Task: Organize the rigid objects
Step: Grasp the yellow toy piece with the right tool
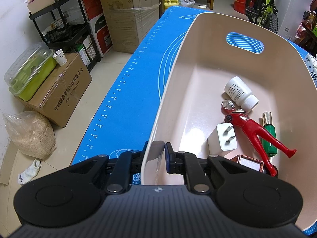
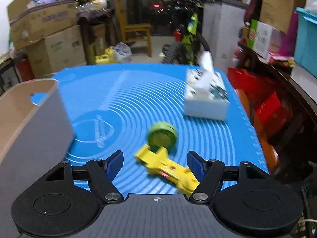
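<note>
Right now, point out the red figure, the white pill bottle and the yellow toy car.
red figure [image 1: 246, 126], left wrist view, on its torso.
white pill bottle [image 1: 237, 90], left wrist view, on its labelled body.
yellow toy car [image 2: 168, 165], right wrist view, on the middle of its body.

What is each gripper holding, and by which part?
Left gripper clamps the bin by its near rim. Right gripper is open, holding nothing, around the yellow toy car.

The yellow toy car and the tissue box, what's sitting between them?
A green tape roll lies on the blue mat between the yellow toy car and the tissue box, right against the car's front. The right wrist view shows it.
</note>
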Demonstrator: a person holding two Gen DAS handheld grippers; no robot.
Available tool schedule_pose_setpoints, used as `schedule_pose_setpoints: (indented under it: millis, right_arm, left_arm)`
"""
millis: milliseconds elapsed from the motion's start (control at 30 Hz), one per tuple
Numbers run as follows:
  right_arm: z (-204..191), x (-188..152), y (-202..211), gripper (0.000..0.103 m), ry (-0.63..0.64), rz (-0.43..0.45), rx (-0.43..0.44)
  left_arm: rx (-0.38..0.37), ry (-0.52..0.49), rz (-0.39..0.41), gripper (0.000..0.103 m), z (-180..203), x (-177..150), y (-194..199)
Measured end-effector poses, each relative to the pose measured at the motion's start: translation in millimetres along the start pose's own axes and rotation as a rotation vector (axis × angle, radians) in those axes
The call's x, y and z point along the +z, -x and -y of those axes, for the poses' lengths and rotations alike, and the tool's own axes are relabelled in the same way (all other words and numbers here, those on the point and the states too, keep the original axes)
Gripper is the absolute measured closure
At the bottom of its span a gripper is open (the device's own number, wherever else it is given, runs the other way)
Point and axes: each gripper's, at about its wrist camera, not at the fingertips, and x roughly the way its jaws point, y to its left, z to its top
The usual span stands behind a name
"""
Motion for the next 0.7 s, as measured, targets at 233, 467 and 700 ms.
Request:
schedule_pose_setpoints:
  millis: [233,467,700]
  right_arm:
    - [26,-13,-23,0.027,-0.067,-0.059,-0.029]
    - [30,-25,-35,0.027,-0.041,-0.081,-0.052]
    - [26,-28,-34,0.043,0.014,-0.038,-0.013]
  left_arm:
    - [0.000,0.002,-0.001,0.086,0,0,0]
    - [0.000,0.002,-0.001,0.086,0,-1,-1]
    - [0.001,0.003,-0.001,0.086,0,0,-1]
